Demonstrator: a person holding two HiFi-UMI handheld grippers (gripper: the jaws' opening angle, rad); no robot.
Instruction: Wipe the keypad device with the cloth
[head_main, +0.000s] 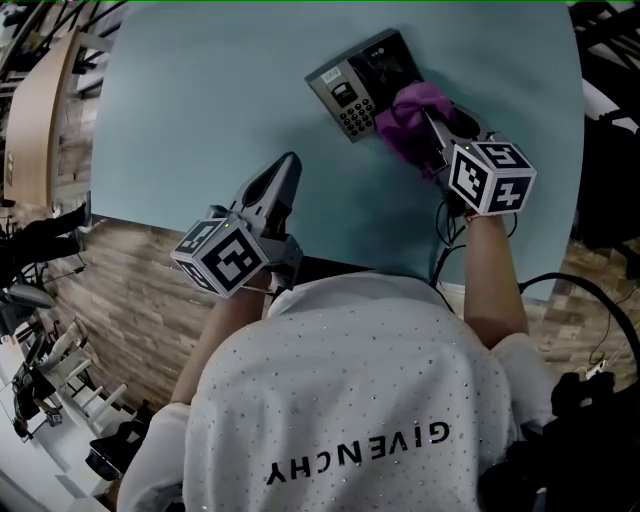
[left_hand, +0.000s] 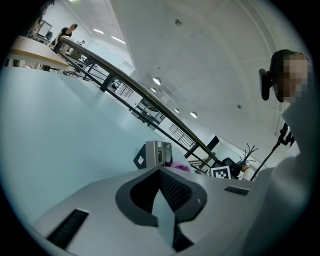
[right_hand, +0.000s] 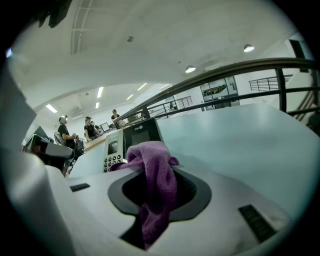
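Shows grey keypad device flat on the far part of the pale blue table, with number keys and a small screen on one half and a dark panel on the other, partly hidden under the bunched purple cloth. Grips that cloth in the clamped right gripper, wad probably pressing the device's edge, contact itself covered. Holds left gripper closed on nothing over the near table, well apart from the device.

The right gripper holds purple cloth (bunched) against keypad device.
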